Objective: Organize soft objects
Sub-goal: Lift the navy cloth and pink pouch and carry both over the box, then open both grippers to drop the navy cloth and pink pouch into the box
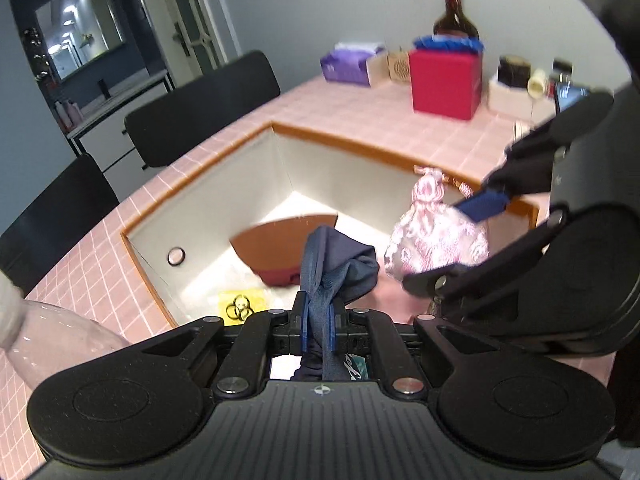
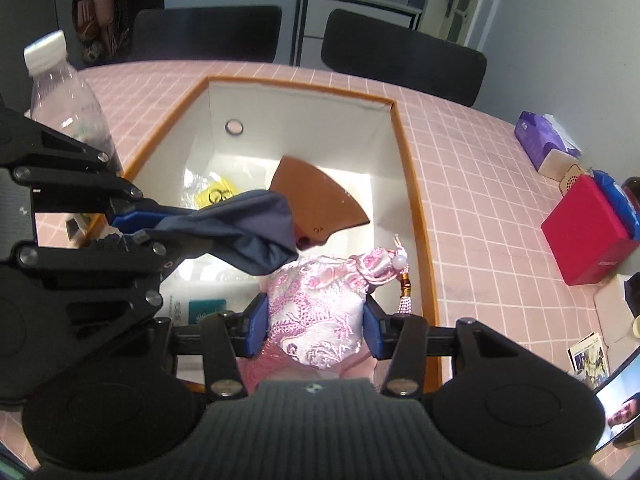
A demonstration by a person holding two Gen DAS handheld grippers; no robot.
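Observation:
My left gripper [image 1: 317, 320] is shut on a dark blue cloth pouch [image 1: 340, 268] and holds it above the near edge of the open white box [image 1: 224, 184]. From the right wrist view the left gripper [image 2: 136, 226] comes in from the left with the blue pouch [image 2: 248, 236]. My right gripper [image 2: 314, 320] is shut on a pink brocade drawstring pouch [image 2: 316, 304] with a beaded tassel [image 2: 406, 288], held over the box [image 2: 396, 168] near its right wall. That pouch [image 1: 436, 240] and the right gripper [image 1: 452, 240] also show in the left wrist view.
The box holds a brown fan-shaped piece [image 2: 316, 200], a yellow packet [image 2: 216, 194] and a teal packet [image 2: 206, 308]. On the pink tiled table [image 2: 480, 200] stand a water bottle [image 2: 68, 96], a red box [image 2: 588, 232], a purple tissue pack [image 2: 540, 140] and a brown bottle [image 1: 454, 16]. Black chairs [image 2: 400, 56] stand behind.

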